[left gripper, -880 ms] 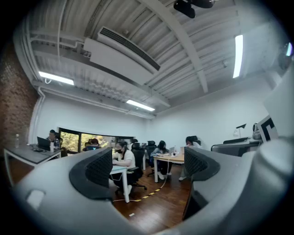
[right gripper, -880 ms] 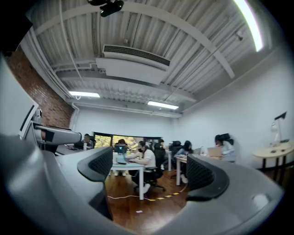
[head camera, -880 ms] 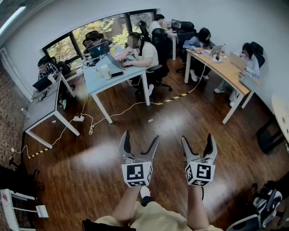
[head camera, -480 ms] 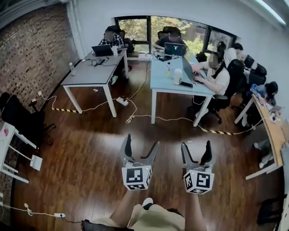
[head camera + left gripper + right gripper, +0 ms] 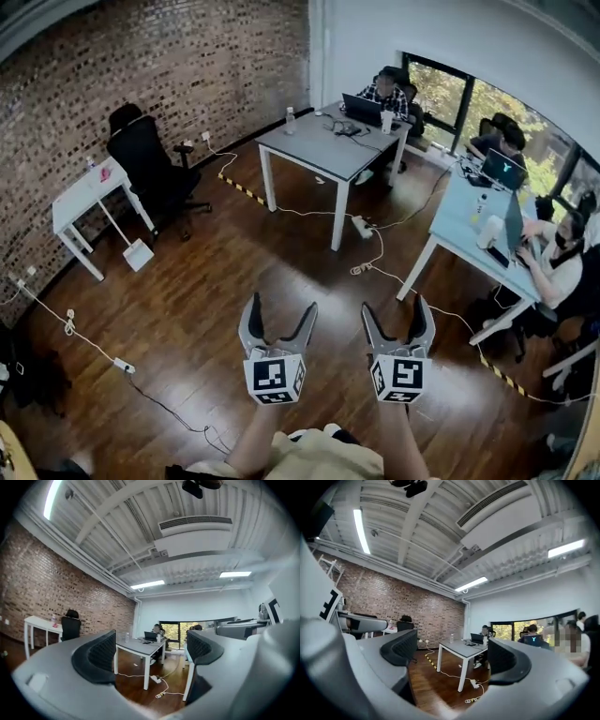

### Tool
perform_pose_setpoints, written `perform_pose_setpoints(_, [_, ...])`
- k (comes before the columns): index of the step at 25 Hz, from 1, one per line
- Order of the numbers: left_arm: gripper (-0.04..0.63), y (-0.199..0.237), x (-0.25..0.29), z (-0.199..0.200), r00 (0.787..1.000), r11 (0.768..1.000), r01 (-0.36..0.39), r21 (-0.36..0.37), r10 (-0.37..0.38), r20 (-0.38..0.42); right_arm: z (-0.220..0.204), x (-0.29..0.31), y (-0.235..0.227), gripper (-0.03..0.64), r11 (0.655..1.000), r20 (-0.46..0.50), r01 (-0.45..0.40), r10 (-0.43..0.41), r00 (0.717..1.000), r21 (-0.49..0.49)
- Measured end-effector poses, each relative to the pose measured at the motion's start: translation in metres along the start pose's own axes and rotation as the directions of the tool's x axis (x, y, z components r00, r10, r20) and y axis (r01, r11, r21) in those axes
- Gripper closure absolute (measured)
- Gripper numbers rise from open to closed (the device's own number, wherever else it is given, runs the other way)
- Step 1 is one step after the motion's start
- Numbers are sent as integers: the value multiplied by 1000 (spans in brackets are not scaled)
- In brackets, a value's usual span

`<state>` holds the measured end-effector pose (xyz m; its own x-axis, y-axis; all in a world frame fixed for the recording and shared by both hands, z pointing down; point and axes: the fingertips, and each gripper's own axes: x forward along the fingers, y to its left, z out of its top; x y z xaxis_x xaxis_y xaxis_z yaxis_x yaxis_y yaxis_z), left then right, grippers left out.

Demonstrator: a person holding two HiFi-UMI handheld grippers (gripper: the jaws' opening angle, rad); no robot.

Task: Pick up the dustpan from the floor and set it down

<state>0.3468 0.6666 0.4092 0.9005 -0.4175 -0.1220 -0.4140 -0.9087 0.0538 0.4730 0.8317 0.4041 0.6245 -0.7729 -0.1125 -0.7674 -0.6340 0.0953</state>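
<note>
No dustpan shows clearly in any view. A flat white thing (image 5: pixel 138 254) lies on the dark wood floor beside the small white table (image 5: pixel 82 190); I cannot tell what it is. My left gripper (image 5: pixel 278 317) and right gripper (image 5: pixel 397 313) are held side by side in front of the person, roughly level, high above the floor. Both are open with nothing between the jaws. The left gripper view shows its own open jaws (image 5: pixel 150 656) framing a grey desk, and so does the right gripper view (image 5: pixel 452 656).
A grey desk (image 5: pixel 323 150) with a laptop stands ahead, a light blue desk (image 5: pixel 464 220) at the right with people seated. A black office chair (image 5: pixel 145 161) stands by the brick wall. Cables and power strips (image 5: pixel 362 226) run across the floor, with another strip (image 5: pixel 123 366) at the left.
The view has swung to the left: the brick wall, the black chair and the small white table have come into sight. Both grippers keep their place in front of the person, still open.
</note>
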Motion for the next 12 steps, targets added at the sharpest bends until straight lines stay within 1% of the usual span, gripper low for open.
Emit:
perform_pose_setpoints(1, [129,12,-5,4,998,998,-59,7,58,8,2,11,10,158,999,3,-53,53,999,-13])
perform_pose_setpoints(3, [135,30,-17,11,987,987,-162,21,162,22,7,27,28,160,989,32,-147,147,989,-17])
perform_pose_setpoints(6, [135,48,-38,14,960,958,-279,64,278,21,5,44,49,166,963,58,-267,266,962,19])
perform_pose_setpoints(8, [140,63,-60,13,932,928,-361,93,361,16,-1,52,74,166,932,57,-361,359,932,33])
perform_pose_setpoints(10, [140,81,-84,14,894,888,-447,106,448,16,-3,57,104,172,891,61,-452,449,891,37])
perform_pose_setpoints(12, [140,97,-104,17,856,850,-515,113,516,20,1,62,134,181,848,74,-527,523,849,55])
